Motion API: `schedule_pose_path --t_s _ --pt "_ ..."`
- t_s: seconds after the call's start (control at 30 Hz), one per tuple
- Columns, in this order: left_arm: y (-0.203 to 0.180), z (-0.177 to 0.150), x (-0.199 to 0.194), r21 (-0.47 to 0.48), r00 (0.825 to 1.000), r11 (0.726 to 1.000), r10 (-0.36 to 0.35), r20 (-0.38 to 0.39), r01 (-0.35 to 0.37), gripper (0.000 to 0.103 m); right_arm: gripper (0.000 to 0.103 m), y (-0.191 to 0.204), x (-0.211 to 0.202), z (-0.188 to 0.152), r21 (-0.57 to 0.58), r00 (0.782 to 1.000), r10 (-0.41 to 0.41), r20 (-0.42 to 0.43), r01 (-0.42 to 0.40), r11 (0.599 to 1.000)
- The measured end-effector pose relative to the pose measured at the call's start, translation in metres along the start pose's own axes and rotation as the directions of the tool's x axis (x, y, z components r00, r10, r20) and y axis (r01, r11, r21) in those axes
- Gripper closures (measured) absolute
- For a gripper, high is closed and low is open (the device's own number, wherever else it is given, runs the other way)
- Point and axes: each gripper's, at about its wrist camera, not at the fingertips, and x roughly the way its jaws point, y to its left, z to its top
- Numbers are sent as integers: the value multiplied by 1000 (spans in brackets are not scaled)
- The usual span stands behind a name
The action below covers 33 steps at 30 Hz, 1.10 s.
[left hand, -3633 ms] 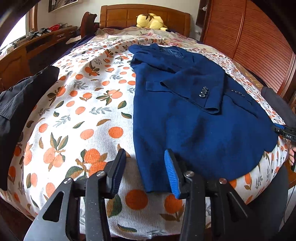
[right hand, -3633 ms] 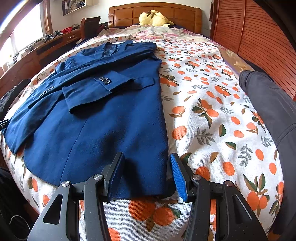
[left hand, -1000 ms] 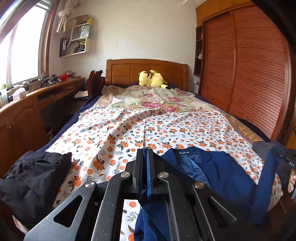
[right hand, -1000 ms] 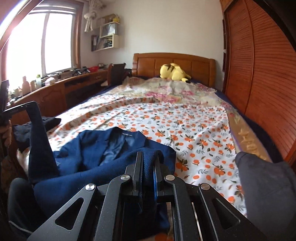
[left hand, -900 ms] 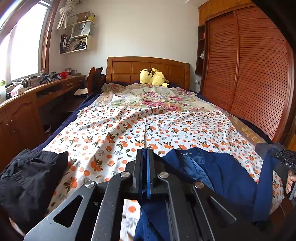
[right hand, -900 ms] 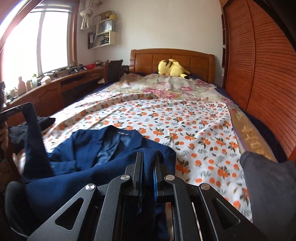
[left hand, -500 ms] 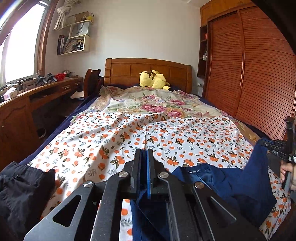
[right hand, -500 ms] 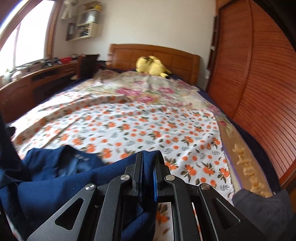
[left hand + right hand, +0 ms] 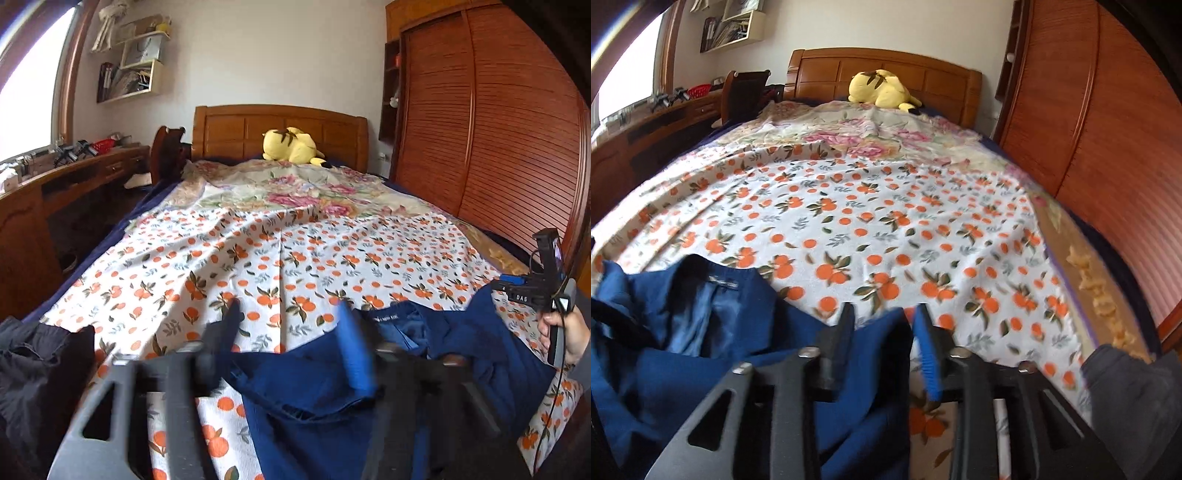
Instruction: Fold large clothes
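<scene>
A wide bed (image 9: 258,258) fills both views, covered by a white sheet printed with oranges (image 9: 886,221) and, further up toward the wooden headboard (image 9: 280,129), a pale floral blanket (image 9: 295,188). A slatted wooden wardrobe (image 9: 498,147) runs along the right side, and a long wooden desk (image 9: 55,192) stands along the left below the window. The navy blue jacket (image 9: 332,398) lies bunched at the near end of the bed, doubled over on itself, its collar and shiny lining turned up (image 9: 701,310). A heap of dark clothing (image 9: 33,369) sits at the bed's near left corner, and another grey garment (image 9: 1126,398) at the near right. A yellow plush toy (image 9: 291,146) rests by the headboard. The left gripper (image 9: 291,317) hovers over the jacket's near edge; its jaws have just been opening and stand well apart, pressing on nothing. The right gripper (image 9: 884,325) has also just been opening its jaws; a fold of jacket cloth sits loosely between them, unclamped. In the left wrist view a hand (image 9: 565,332) holds that gripper's handle at the far right.
</scene>
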Motion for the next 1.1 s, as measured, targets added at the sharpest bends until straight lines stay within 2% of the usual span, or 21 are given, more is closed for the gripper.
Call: schedule_pose_path --t_s 0.03,0.1,0.3,0.5,0.63,0.83,1.03,1.07,1.1 --pt "3 -3 -1 -12 1000 1000 -9 2 9 18 59 0 -1 -2 -2 1000 -1 0 1 1000" --pt "7 -9 -3 -25 1000 999 -25 -1 25 18 56 9 -7 -3 -28 1000 1 5 -1 1000" --pt "15 -27 -5 -11 999 1000 -20 -29 20 18 54 44 -28 -18 -90 996 85 -18 -87 992" --pt "17 -43 -11 12 999 1000 -24 -45 25 18 53 78 -41 -42 -157 983 161 -93 -174 972" --pt "19 -53 -14 10 998 999 -30 -60 30 18 53 94 -51 -54 -202 976 180 -123 -202 958" --pt "14 -66 -16 25 996 999 -42 -83 44 18 53 96 -53 -58 -248 976 137 -170 -177 952" --pt "6 -74 -16 47 993 997 -57 -100 62 18 53 92 -43 -54 -294 977 40 -208 -101 950" --pt "5 -76 -16 49 993 997 -59 -103 65 18 57 89 -42 -49 -295 978 30 -206 -91 951" --pt "5 -76 -16 49 993 997 -61 -105 67 18 65 92 -40 -46 -297 980 26 -199 -86 951"
